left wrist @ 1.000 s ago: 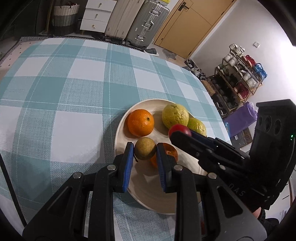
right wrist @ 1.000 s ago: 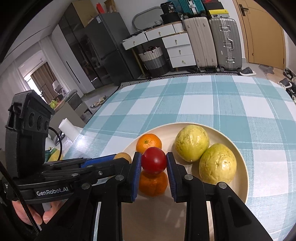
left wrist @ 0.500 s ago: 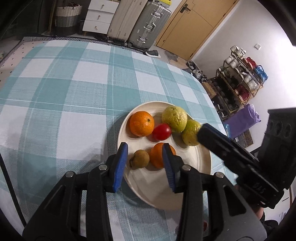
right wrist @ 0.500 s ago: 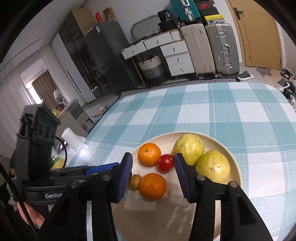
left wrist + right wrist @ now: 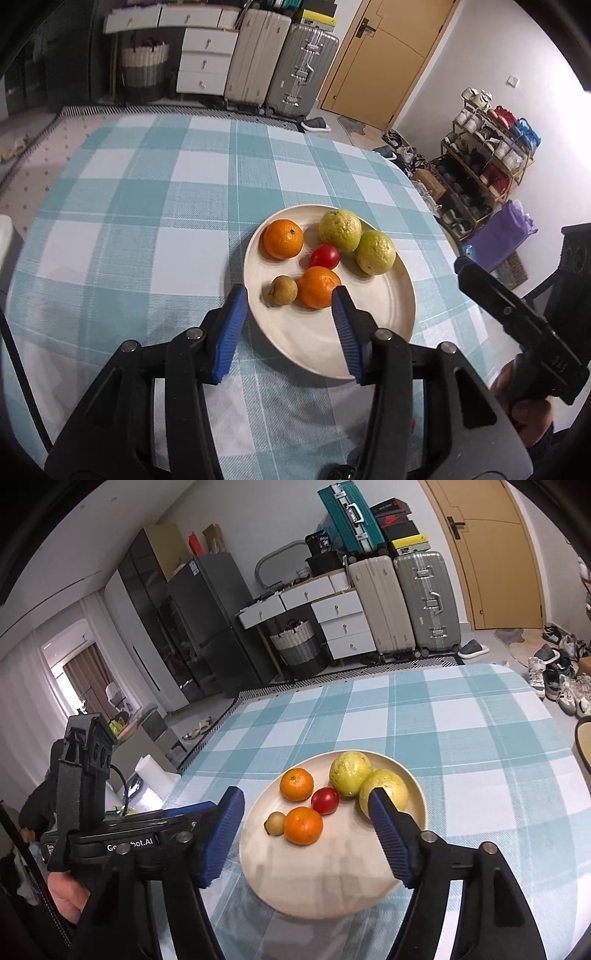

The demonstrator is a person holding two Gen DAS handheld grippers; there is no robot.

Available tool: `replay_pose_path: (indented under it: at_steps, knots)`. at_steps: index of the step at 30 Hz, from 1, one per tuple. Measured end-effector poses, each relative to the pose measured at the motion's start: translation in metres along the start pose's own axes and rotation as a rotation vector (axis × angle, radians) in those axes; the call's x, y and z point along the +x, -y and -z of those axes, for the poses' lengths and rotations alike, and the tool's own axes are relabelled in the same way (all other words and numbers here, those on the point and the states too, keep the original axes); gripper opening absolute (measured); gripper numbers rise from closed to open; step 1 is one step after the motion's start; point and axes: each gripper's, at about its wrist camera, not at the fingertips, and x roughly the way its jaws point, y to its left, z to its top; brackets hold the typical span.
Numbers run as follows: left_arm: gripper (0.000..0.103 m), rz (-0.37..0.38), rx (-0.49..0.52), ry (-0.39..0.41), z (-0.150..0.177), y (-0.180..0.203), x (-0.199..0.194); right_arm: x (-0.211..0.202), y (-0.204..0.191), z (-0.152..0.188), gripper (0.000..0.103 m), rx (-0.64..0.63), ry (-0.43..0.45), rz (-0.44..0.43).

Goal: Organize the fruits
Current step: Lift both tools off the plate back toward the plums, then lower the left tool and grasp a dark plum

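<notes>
Cream plate [image 5: 400, 314] on my checked desk [image 5: 129, 229], centre frame, carries two oranges, two guavas, one red tomato [image 5: 325, 256] and one small brown fruit [image 5: 282, 291]. My left gripper [image 5: 288, 301] and right gripper [image 5: 306, 805] jaws are opening, nothing gripped.

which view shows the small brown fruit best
The left wrist view: the small brown fruit sits whole near the plate's front edge. In the right wrist view it looks smaller, beside an orange.
</notes>
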Motion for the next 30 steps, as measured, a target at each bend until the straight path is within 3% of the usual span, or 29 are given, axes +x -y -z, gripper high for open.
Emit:
replay_pose_path:
  at_steps: [12,18,26,30]
  knots:
    - [0.080,-0.107,0.065,0.105,0.019,0.021,-0.046,-0.044,-0.011,0.013,0.089,-0.016,0.067,-0.017]
    - [0.085,-0.148,0.081,0.129,0.029,0.028,-0.061,-0.060,-0.019,0.023,0.098,-0.035,0.087,-0.023]
    - [0.100,-0.180,0.076,0.142,0.045,0.034,-0.072,-0.074,-0.022,0.034,0.101,-0.036,0.095,-0.028]
    - [0.101,-0.173,0.086,0.146,0.053,0.037,-0.076,-0.078,-0.024,0.043,0.101,-0.040,0.086,-0.032]
